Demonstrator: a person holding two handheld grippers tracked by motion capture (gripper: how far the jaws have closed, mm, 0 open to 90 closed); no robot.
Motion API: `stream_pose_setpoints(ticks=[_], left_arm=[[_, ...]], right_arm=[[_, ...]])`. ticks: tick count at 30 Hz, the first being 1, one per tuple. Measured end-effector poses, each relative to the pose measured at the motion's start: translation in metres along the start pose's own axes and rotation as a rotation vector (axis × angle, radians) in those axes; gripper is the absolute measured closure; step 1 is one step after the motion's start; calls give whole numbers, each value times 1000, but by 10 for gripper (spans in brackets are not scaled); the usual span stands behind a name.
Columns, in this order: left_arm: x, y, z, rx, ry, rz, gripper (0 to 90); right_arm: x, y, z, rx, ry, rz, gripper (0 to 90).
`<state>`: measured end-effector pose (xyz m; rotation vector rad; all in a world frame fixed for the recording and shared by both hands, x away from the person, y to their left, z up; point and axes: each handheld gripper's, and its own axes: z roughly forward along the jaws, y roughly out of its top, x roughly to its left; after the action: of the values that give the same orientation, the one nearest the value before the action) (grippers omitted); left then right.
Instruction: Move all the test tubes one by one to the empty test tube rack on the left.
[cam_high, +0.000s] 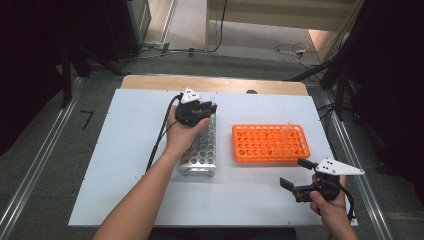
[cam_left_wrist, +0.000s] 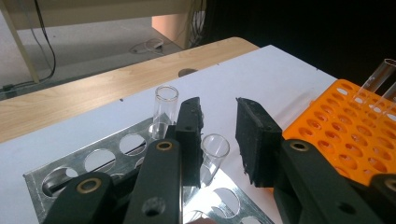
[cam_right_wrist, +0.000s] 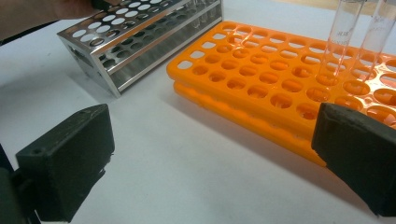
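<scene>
Left tongs over the metal rack, right tongs idle by the orange one

The white table (cam_high: 130, 165) carries a steel test-tube rack (cam_high: 201, 150) and, just to its right, an orange plastic rack (cam_high: 270, 143), the two apart. The left tongs (cam_left_wrist: 218, 140) hang over the steel rack's far end, their jaws a little parted around a clear glass tube (cam_left_wrist: 214, 156) standing in a hole; it sits close against one jaw, though whether that pad touches it is hard to say. A second tube (cam_left_wrist: 164, 112) stands just behind. The right tongs (cam_high: 295, 176) rest spread wide and empty near the orange rack's near corner. Two more tubes (cam_right_wrist: 340, 37) stand in that rack, tops cut off in the right gripper view.
</scene>
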<state>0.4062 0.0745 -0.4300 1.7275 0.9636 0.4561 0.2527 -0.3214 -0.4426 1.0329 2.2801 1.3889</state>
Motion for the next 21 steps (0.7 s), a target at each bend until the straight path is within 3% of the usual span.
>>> stream_pose_setpoints(ticks=[5, 11, 14, 21], left_arm=[[-3, 1, -4, -6, -24, -4, 604], [-10, 4, -14, -14, -85, -26, 362], [-12, 4, -23, -29, -91, -40, 256], [-23, 0, -42, -36, -110, -31, 71]], right_arm=[[-1, 0, 0, -2, 1, -2, 0], [-1, 1, 0, -3, 0, 0, 0], [0, 1, 1, -4, -3, -2, 0], [-1, 2, 3, 0, -2, 2, 0]])
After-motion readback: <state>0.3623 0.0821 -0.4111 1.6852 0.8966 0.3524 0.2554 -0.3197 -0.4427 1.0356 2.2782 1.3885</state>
